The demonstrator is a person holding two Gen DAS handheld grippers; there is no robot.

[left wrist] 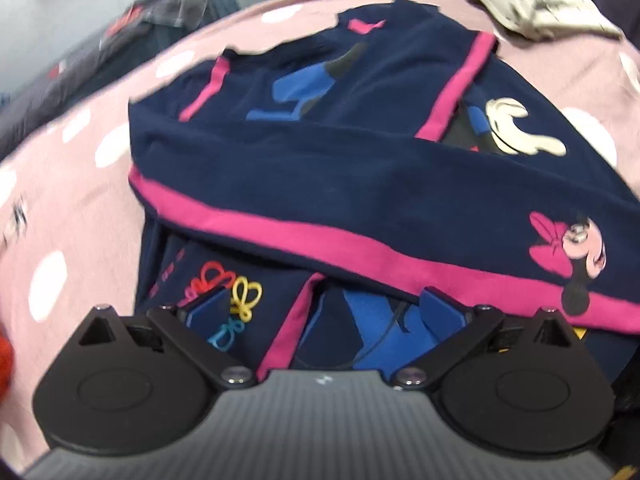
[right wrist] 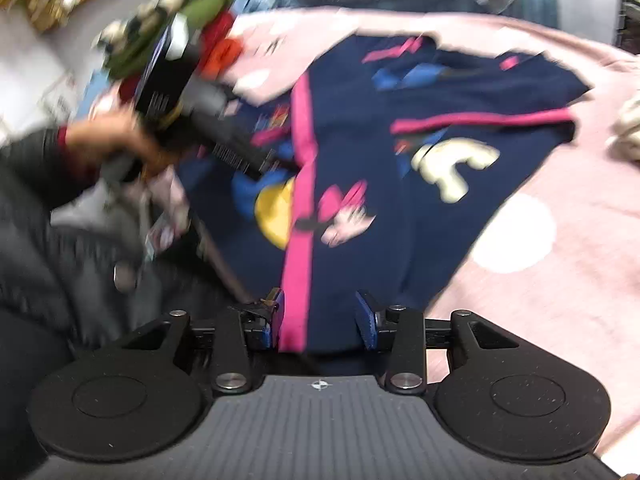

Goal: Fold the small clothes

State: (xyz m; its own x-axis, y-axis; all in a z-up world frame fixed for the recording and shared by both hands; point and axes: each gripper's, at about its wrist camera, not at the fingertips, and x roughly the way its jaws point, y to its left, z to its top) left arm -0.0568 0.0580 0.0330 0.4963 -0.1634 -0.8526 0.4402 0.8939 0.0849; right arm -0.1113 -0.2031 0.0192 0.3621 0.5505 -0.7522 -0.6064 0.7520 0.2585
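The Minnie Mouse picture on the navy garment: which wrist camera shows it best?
The left wrist view. There the Minnie Mouse picture is sharp, with bow and face clear just above the pink band. The right wrist view shows the same picture nearer the middle, but smeared by motion blur.

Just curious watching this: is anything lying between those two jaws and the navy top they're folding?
Nothing visible. The navy top lies directly under the left gripper, and the right gripper has its pink-trimmed edge between its jaws.

Lighting's bright and even, no harsh shadows or glare. Heavy fisheye bending with dark corners in both views. Right wrist view is badly motion-smeared on its left side; left wrist view is softer toward the top.
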